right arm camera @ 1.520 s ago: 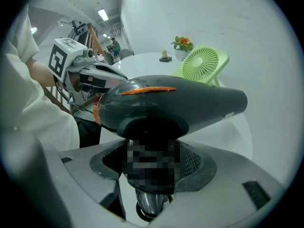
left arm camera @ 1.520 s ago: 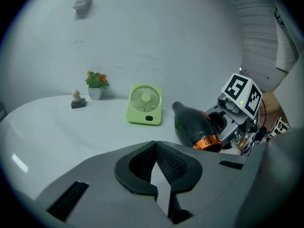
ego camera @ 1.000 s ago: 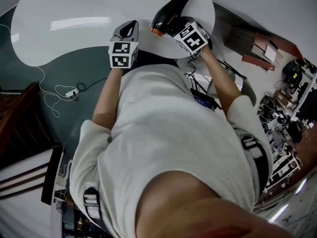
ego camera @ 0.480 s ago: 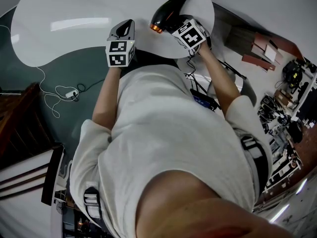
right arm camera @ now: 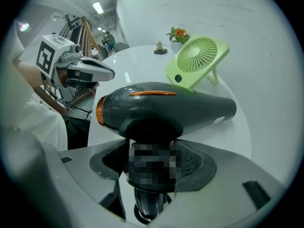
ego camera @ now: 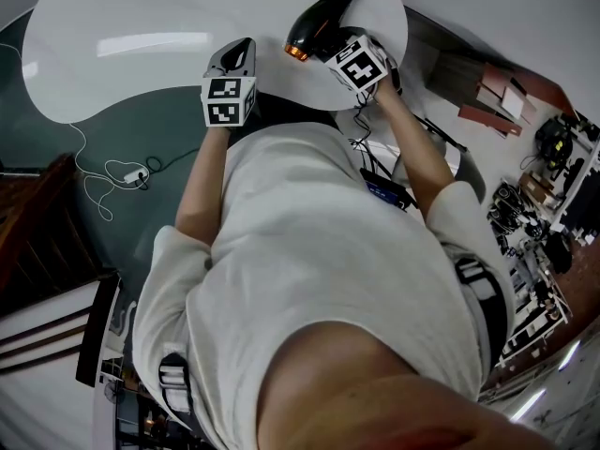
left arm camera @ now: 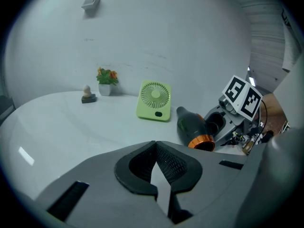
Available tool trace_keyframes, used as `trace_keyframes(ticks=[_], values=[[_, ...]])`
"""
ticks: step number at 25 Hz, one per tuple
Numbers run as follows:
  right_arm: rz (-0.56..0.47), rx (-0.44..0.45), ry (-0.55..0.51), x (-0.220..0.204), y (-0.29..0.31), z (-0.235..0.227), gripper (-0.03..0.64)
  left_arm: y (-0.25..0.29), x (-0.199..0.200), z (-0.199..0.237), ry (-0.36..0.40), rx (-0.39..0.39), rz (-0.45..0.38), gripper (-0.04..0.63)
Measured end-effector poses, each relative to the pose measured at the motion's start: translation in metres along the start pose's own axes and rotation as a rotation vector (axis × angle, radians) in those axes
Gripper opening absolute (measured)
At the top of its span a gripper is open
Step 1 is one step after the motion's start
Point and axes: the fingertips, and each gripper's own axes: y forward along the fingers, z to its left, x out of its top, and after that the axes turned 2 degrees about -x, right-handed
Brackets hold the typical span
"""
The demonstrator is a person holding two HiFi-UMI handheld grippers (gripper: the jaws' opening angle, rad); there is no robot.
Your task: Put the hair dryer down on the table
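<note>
At 1 o'clock on the worktop (ego camera: 112, 26), right hand-held gripper (right arm camera: 152, 163) clamps the hair dryer (ego camera: 319, 22) handle, release pending. Left hand-held gripper (left arm camera: 155, 148) is closed, empty.

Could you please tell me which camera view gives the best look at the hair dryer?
The right gripper view: the hair dryer fills the frame, its handle clamped in the right gripper. The left gripper view shows it small, right of centre; the head view, smaller, from above.

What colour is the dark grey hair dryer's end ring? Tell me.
Orange ring, clearest in the left gripper view.
</note>
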Motion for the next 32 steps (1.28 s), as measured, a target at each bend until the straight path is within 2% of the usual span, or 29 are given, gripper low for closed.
trace_keyframes(ticks=[6,16,24,28,32], values=[[-0.001,-0.029,-0.041,0.0,0.001,-0.005,0.289,0.003,-0.001,-0.003,-0.002,-0.002,0.004,0.018],[-0.038,-0.082,-0.052,-0.001,-0.008,-0.011,0.299,0.013,-0.003,-0.011,0.009,-0.024,0.013,0.018],[-0.131,-0.116,0.069,0.0,-0.037,-0.016,0.286,0.026,0.002,-0.02,0.04,-0.063,0.024,0.018],[-0.162,-0.147,0.084,0.003,-0.056,-0.007,0.275,0.02,0.006,-0.023,0.055,-0.081,0.013,0.018],[-0.201,-0.181,0.142,0.004,-0.066,0.002,0.273,0.014,0.007,-0.023,0.073,-0.112,0.014,0.018]])
